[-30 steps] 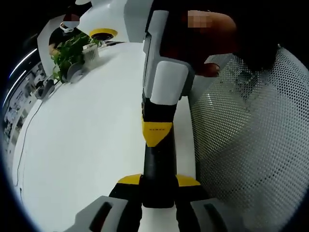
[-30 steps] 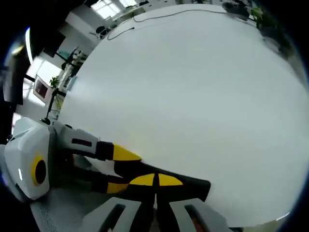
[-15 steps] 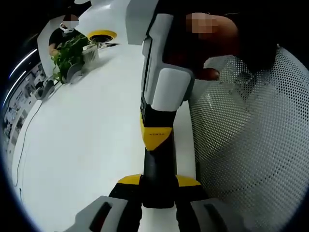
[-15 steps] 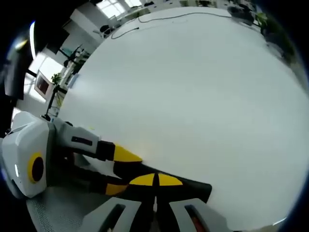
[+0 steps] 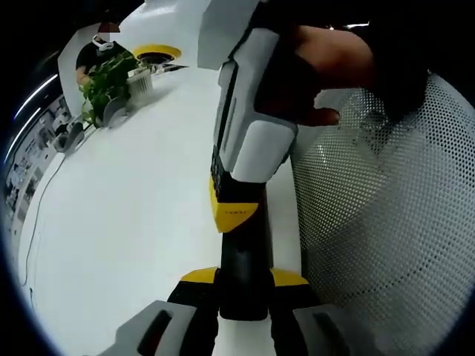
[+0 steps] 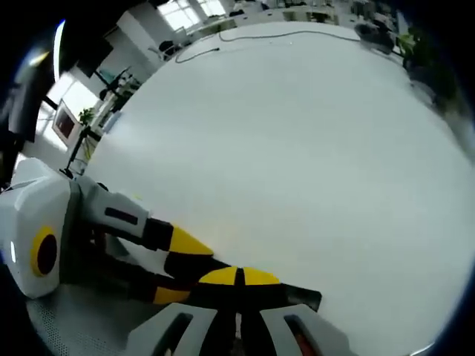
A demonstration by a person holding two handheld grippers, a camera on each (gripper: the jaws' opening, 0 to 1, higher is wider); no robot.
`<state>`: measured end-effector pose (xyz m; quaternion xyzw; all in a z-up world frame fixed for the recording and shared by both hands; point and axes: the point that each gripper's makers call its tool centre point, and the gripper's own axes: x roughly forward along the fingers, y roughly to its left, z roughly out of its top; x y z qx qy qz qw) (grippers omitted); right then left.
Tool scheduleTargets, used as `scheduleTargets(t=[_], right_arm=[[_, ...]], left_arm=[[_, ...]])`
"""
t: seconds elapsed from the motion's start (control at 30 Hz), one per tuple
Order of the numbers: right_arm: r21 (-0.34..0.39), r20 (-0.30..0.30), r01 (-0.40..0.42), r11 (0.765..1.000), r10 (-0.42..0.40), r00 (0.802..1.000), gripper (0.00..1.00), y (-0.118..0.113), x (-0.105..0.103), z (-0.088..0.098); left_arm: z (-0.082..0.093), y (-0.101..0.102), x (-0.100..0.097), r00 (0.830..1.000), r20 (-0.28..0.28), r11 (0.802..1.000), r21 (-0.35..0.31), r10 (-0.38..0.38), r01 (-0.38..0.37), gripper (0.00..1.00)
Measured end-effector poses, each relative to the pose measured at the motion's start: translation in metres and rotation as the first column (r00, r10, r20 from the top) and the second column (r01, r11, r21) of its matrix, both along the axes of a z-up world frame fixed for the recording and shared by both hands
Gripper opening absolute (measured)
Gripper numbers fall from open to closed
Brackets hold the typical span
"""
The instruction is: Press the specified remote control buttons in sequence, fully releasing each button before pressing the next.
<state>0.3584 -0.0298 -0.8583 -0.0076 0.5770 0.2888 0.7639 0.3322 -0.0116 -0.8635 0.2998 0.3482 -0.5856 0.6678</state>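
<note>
Both the left gripper (image 5: 243,285) and the right gripper (image 6: 239,297) have jaws pressed together at the white tabletop's (image 6: 297,148) edge; a remote, likely light and stiff, wants gentle taps.

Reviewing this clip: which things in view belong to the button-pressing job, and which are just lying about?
Job in hand:
left gripper
right gripper, held by a hand
white table, the workspace

Lying about:
potted plant
mesh chair back
cable at the table's far edge

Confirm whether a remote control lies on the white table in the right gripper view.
No, the white table is bare there apart from a cable at its far edge.
</note>
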Motion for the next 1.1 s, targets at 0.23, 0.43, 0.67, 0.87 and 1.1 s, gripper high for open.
scheduleTargets(t=[0.23, 0.43, 0.67, 0.87, 1.1], right_arm=[[0.025, -0.018, 0.030, 0.999, -0.029, 0.999, 0.00, -0.002, 0.000, 0.000], [0.057, -0.076, 0.093, 0.994, -0.089, 0.993, 0.00, -0.004, 0.000, 0.000], [0.058, -0.092, 0.110, 0.992, -0.104, 0.990, 0.00, -0.006, -0.002, 0.003], [0.050, -0.115, 0.136, 0.990, -0.129, 0.985, 0.00, -0.011, -0.003, 0.005], [0.040, -0.179, 0.148, 0.988, -0.139, 0.974, 0.00, -0.013, -0.011, 0.007]], left_arm=[[0.000, 0.000, 0.000, 1.000, 0.000, 1.000, 0.001, 0.002, -0.002, 0.25], [0.000, 0.000, 0.000, 1.000, 0.000, 1.000, -0.001, 0.004, -0.004, 0.25], [0.000, 0.000, 0.000, 1.000, 0.000, 1.000, -0.002, 0.004, -0.004, 0.25], [0.000, 0.000, 0.000, 1.000, 0.000, 1.000, -0.002, 0.005, -0.005, 0.25], [0.000, 0.000, 0.000, 1.000, 0.000, 1.000, -0.001, 0.007, -0.007, 0.25]])
